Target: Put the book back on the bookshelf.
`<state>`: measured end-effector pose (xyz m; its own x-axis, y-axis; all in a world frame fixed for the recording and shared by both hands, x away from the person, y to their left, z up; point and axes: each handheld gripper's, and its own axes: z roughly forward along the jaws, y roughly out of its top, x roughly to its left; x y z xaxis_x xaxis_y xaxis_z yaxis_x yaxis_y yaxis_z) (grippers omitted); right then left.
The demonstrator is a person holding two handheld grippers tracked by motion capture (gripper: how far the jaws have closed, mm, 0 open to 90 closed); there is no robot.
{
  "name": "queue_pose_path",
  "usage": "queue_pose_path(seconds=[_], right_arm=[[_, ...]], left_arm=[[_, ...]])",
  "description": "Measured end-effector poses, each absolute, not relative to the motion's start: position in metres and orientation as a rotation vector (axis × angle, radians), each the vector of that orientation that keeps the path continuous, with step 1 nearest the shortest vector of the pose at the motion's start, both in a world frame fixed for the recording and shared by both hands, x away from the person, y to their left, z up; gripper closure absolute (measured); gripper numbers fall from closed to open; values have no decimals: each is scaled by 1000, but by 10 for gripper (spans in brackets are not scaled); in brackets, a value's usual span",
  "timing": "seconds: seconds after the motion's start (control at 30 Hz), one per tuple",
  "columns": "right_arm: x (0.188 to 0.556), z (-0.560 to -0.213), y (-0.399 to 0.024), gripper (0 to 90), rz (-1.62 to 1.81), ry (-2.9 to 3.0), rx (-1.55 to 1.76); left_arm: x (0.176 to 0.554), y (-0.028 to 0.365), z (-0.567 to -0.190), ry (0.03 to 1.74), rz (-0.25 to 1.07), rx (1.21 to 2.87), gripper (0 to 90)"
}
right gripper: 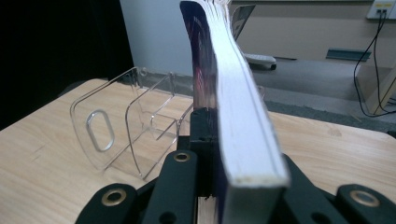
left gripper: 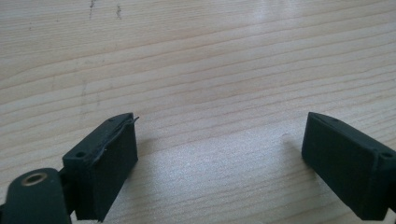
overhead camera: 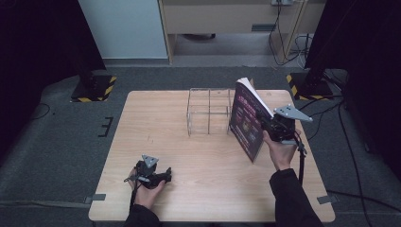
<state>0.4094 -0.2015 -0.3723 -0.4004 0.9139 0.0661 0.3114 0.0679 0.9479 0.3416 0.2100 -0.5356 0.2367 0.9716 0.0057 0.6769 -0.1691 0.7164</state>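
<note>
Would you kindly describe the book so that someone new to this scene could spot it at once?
Start at the wooden table and find the clear rack at its far middle. Just right of it, the book stands upright, clamped in the right tool. Its dark purple cover and white page edges set it apart.

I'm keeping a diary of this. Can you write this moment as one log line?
right gripper: shut on book, upright | left gripper: open, on table | clear rack: beside book
</note>
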Motion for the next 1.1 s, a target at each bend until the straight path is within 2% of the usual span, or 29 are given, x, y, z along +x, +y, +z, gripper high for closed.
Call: queue_pose_path(seconds=[0.43,1.1], right_arm=[[432,-364,-190,828,1342,1718,1217],[462,-383,-185,828,1338,1606,1284]], left_arm=[[342,210,-536,1506,641,1919,96],[342,210,-536,1505,640,1919,96]])
